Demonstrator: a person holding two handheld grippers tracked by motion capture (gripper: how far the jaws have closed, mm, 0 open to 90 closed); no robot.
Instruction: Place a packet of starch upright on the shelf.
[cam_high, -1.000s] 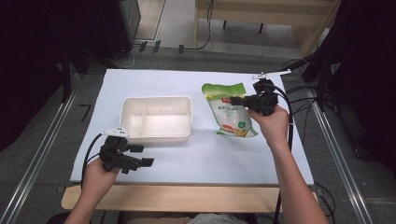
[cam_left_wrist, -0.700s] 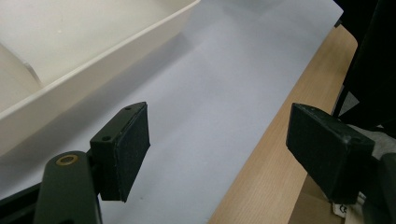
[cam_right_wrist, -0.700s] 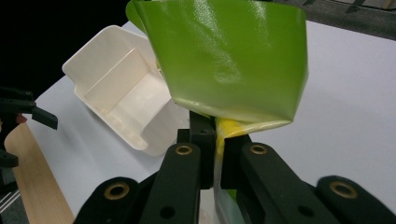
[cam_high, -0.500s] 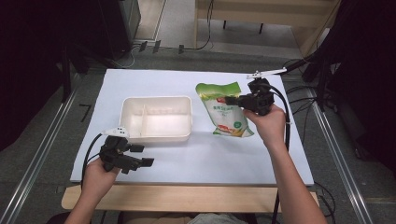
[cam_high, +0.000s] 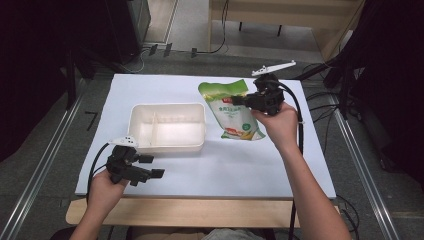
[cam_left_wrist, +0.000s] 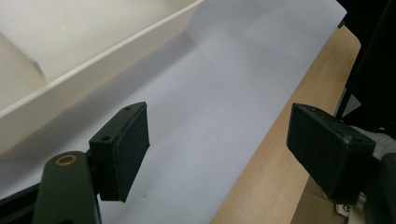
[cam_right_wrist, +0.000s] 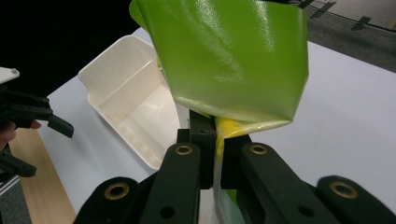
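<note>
Wide-open tongs (cam_left_wrist: 217, 154) above white sheet (cam_left_wrist: 224, 84), cream tray (cam_left_wrist: 93, 56) upper left, wooden edge (cam_left_wrist: 275, 140) right.

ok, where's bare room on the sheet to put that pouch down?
Free: the near strip between the tray and the wooden edge, right of the left gripper; also the sheet's far left corner. Crowded: mid-right, where the right gripper holds the pouch.
</note>
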